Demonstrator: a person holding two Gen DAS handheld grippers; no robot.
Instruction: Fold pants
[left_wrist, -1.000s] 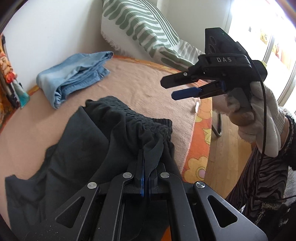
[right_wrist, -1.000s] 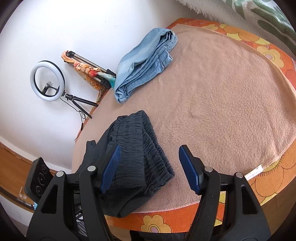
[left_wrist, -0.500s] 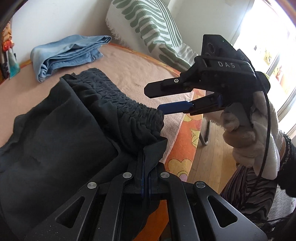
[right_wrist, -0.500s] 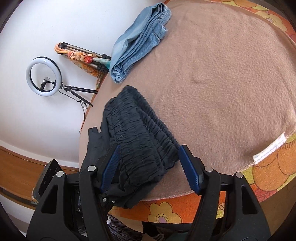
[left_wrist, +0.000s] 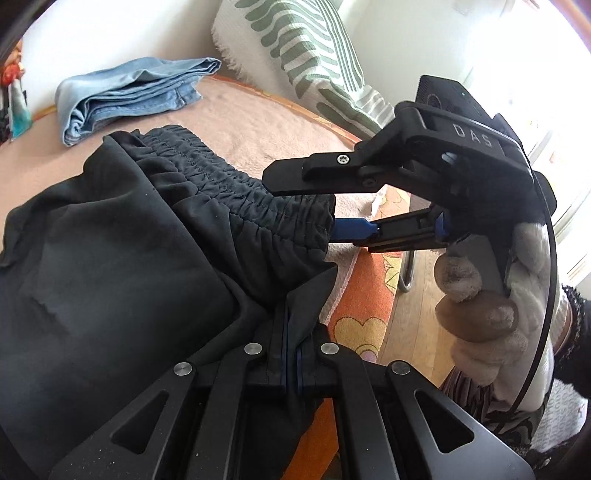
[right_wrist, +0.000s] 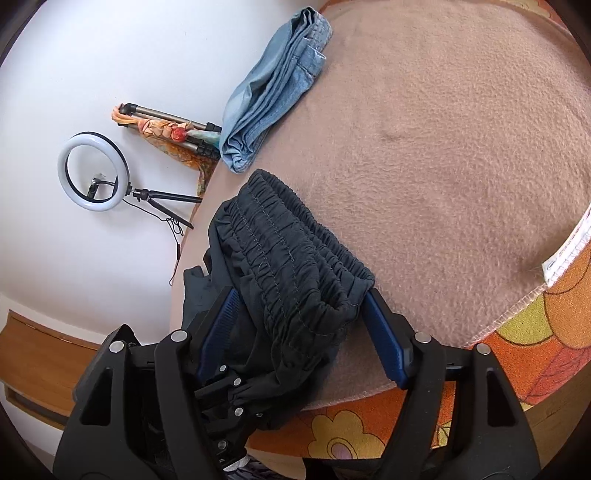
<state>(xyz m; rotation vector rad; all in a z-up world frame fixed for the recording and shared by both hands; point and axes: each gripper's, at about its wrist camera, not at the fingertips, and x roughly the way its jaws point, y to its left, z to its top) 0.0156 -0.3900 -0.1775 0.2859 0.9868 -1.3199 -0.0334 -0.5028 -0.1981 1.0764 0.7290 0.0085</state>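
Black pants (left_wrist: 147, 258) with a gathered elastic waistband (right_wrist: 280, 243) lie bunched on the pink blanket (right_wrist: 443, 147) near the bed's edge. My left gripper (left_wrist: 290, 321) is shut on a fold of the black fabric just below the waistband; in the right wrist view it (right_wrist: 236, 397) shows low down with cloth clamped in it. My right gripper (right_wrist: 300, 295), held by a white-gloved hand (left_wrist: 480, 295), straddles the end of the waistband. Its jaws are opening, and its blue pads (right_wrist: 384, 339) stand off the cloth on both sides.
Folded blue jeans (right_wrist: 273, 92) lie at the far side of the blanket. A green-striped pillow (left_wrist: 306, 48) leans at the head. The orange flowered sheet (right_wrist: 535, 332) marks the bed's edge, with wooden floor below. A ring light (right_wrist: 94, 171) and a tripod (right_wrist: 166, 125) stand by the wall.
Both grippers have come down toward the bed. The right gripper has closed in from beside the pants and now has the waistband's end between its jaws. The left grip has held.
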